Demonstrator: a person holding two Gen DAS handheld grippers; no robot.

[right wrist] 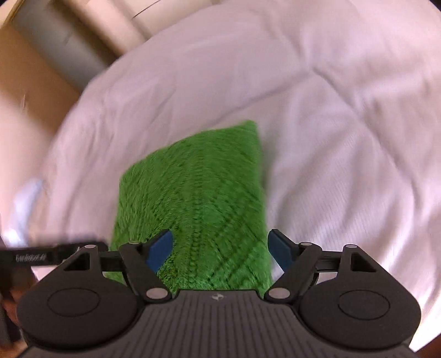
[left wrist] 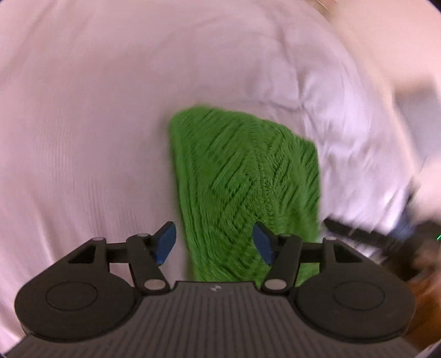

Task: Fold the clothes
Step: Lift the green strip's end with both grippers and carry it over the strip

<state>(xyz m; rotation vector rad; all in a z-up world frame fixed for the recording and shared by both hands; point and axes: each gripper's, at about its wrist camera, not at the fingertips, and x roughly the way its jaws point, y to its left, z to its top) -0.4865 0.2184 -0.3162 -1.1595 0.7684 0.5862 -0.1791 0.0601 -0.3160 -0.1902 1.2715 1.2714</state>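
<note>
Now the green knit (left wrist: 242, 176) lay folded, soft and light, on the bed (left wrist: 82, 110), both the left gripper (left wrist: 215, 242) and right gripper (right wrist: 220, 247) wide and empty, an edge the likeliest hold.

Work surface: a bed covered with a wrinkled white cotton sheet (right wrist: 344, 115), filling most of both views; creases run across the sheet (left wrist: 317, 91) in soft folds. Beyond the bed edge, right wrist view upper left: a tan-brown floor or wall surface (right wrist: 30, 71); a dark grey blurred furniture piece (right wrist: 66, 46); a pale beige panel (right wrist: 110, 19) beside it; identity of each cannot be determined through blur. Left wrist view lower right: a brown wooden surface (left wrist: 424, 297). Lighting: soft, even, pinkish-white.
</note>
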